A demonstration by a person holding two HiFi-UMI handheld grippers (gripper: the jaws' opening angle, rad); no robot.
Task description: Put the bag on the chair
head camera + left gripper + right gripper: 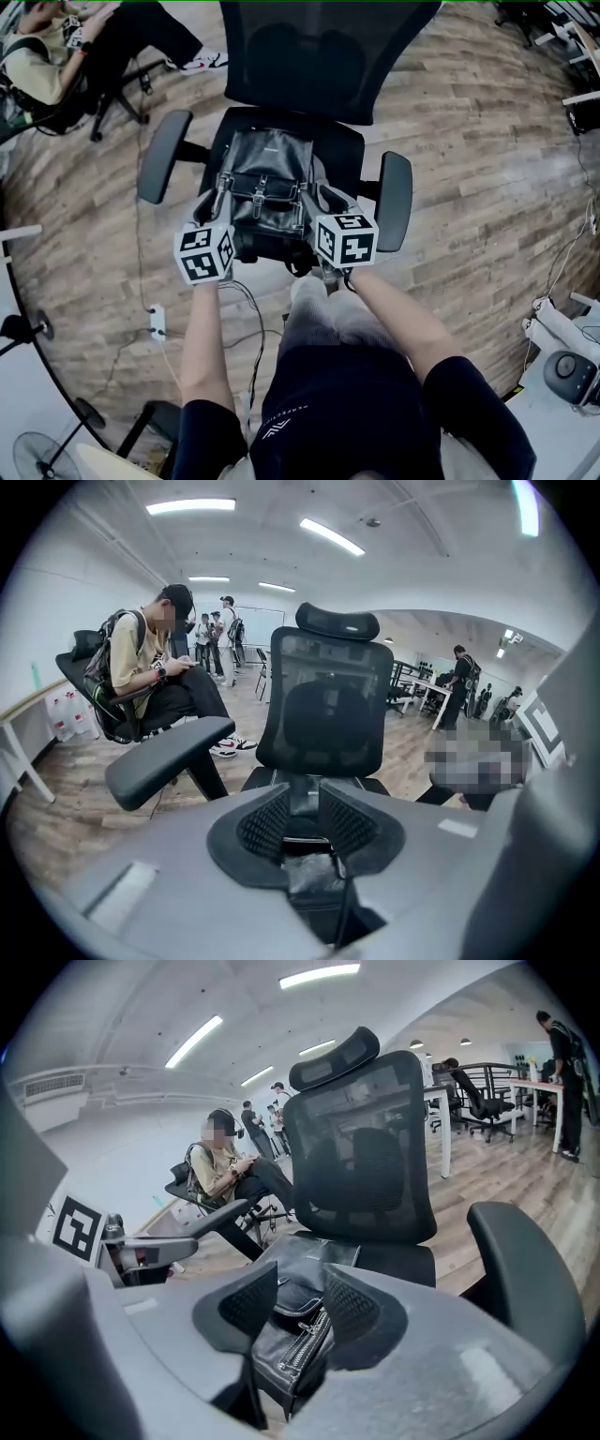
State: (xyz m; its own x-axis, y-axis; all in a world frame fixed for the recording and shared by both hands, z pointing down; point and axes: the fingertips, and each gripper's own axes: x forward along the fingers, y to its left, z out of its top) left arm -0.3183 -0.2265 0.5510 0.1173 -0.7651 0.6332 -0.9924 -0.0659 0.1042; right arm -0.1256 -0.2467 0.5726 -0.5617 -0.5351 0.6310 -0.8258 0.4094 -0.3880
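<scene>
A black leather bag (267, 183) lies on the seat (345, 142) of a black mesh office chair (328, 56), its flap and buckles facing up. My left gripper (214, 199) is at the bag's near left corner and my right gripper (328, 199) at its near right corner. In the left gripper view the left gripper (305, 803) stands partly open, with the chair's back (323, 705) showing through the gap. In the right gripper view the right gripper (300, 1283) is open. The bag's zipped edge (305, 1344) lies low between its jaws, and the pads do not press on it.
The chair's armrests (164, 155) (394, 202) flank the bag closely. A person sits on another chair at the far left (47, 56). A power strip (157, 322) and cables lie on the wooden floor near my legs. More people and desks stand farther off (459, 682).
</scene>
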